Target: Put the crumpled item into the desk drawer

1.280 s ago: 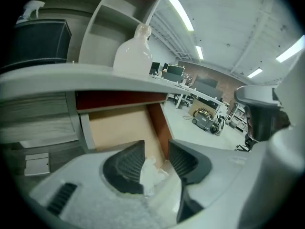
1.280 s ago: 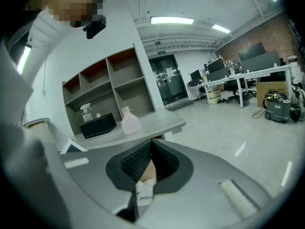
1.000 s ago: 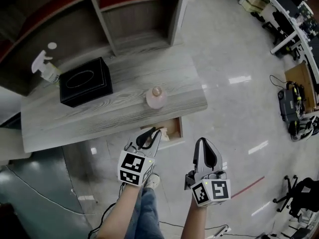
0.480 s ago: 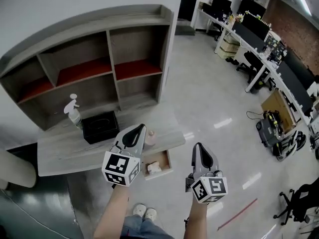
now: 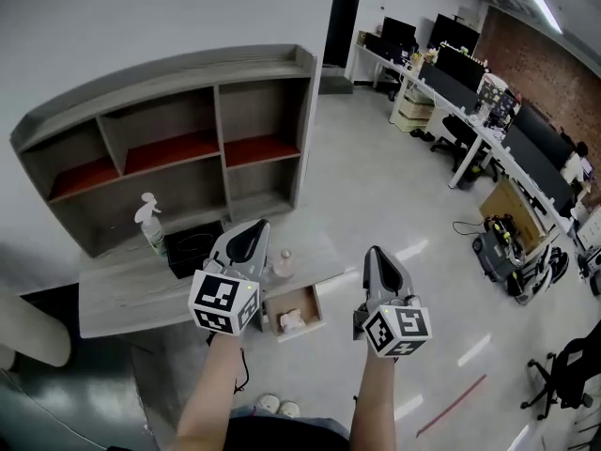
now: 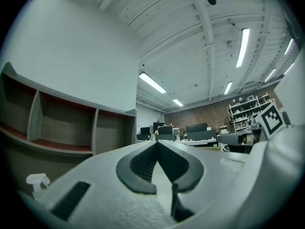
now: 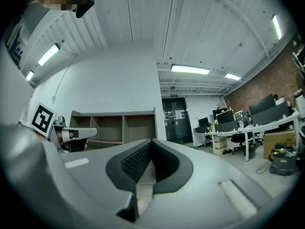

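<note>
Only head view shows drawer point(image 5: 276, 308) w/ crumpled item point(image 5: 292, 322).

The left tongs point(image 5: 254, 225) and right tongs point(image 5: 375, 252) are grey, with black ribbed pads point(image 6: 143, 165). Each bears a white cube point(image 5: 223, 301) with black square markers.

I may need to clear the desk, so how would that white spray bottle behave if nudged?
The spray bottle stands upright, tall and narrow, on the desk, so a push near its trigger head would probably tip it. It looks like pale plastic, likely light, though its fill level can't be seen.
</note>
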A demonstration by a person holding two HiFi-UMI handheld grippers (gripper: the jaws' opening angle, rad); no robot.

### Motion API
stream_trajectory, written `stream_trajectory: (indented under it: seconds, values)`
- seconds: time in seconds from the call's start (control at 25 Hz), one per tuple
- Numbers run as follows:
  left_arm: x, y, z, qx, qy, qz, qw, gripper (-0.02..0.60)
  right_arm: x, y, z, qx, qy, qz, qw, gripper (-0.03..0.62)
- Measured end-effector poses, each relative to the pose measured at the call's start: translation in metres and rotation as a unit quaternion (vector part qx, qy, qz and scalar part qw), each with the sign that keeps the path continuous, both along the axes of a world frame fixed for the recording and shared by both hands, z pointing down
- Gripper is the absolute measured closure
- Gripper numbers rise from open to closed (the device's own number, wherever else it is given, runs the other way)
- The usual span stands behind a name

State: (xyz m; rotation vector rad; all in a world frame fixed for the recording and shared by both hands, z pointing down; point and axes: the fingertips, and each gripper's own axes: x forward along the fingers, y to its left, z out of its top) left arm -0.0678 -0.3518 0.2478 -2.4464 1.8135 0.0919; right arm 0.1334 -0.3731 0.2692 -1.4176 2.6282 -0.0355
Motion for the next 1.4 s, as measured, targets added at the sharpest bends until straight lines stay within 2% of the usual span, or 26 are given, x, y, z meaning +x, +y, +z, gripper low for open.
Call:
stream_trajectory:
  seconds: [0.48,1.4]
  values:
    - [-0.007,0.005,0.002,-0.007,0.003,0.001,1.0000,0.577,0.000,0.006,0.004,-0.003,0.013,0.010,1.000,0.583]
    - [0.004,0.016,0.007,-0.015,0.003,0.007,0.9999,0.577,0.009,0.017,0.002,-0.007,0.006,0.005,1.000,0.583]
